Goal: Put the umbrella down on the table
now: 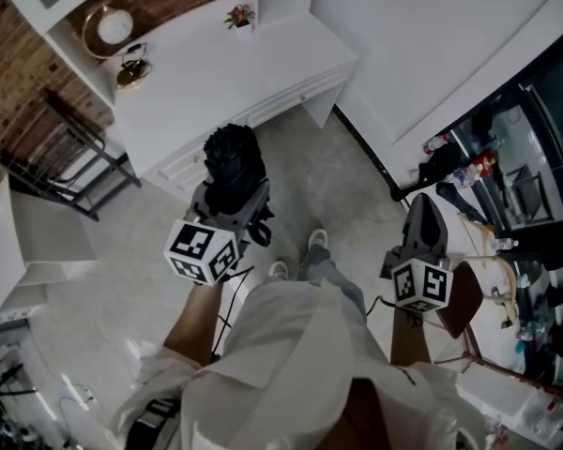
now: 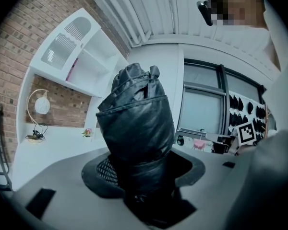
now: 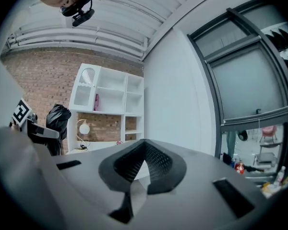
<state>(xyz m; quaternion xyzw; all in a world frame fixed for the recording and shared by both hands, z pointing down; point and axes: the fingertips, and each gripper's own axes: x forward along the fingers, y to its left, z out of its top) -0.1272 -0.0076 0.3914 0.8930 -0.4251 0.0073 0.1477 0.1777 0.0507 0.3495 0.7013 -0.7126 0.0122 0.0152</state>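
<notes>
A folded black umbrella [image 1: 233, 157] in its sleeve stands upright between the jaws of my left gripper [image 1: 230, 204], which is shut on it. In the left gripper view the umbrella [image 2: 134, 123] fills the middle and hides most of the left gripper [image 2: 139, 171]. The white table [image 1: 216, 64] lies ahead of it, across a strip of floor. My right gripper [image 1: 424, 218] is held out to the right, shut, with nothing in it; its fingertips meet in the right gripper view [image 3: 144, 143]. That view also shows the umbrella [image 3: 57, 119] at far left.
A round lamp [image 1: 113, 28] and a small flower pot [image 1: 239, 15] stand on the table. A black metal rack [image 1: 75, 157] stands left of it. Shelves with bottles [image 1: 479, 167] line the right side. The person's shoes [image 1: 317, 240] are on the grey floor.
</notes>
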